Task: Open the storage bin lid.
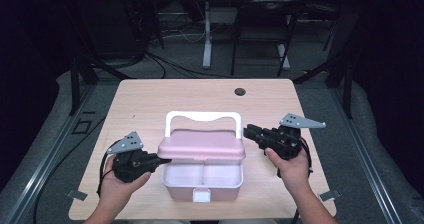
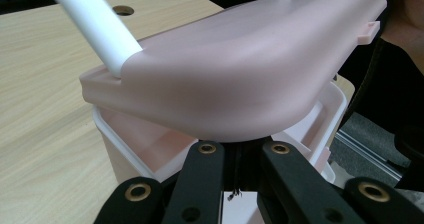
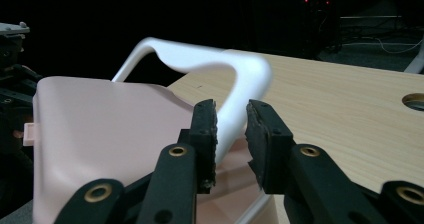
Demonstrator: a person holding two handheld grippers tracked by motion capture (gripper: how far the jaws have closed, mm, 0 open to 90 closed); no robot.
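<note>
A pink box [image 1: 202,181] with a white handle [image 1: 202,115] stands at the table's near middle. Its pink lid [image 1: 202,145] is raised off the body, and two compartments show under it. My left gripper [image 1: 165,160] is at the lid's left edge. In the left gripper view its jaws [image 2: 240,146] are shut, tips tucked under the lid [image 2: 240,69]. My right gripper [image 1: 246,130] is open beside the handle's right post. The handle [image 3: 235,99] shows blurred just beyond its tips [image 3: 231,129], and I cannot tell if they touch it.
The wooden table [image 1: 150,99] has a round cable hole [image 1: 240,91] at the back. A white latch [image 1: 201,195] sits on the box's front. Chair and desk legs [image 1: 207,34] stand on the dark floor beyond the table.
</note>
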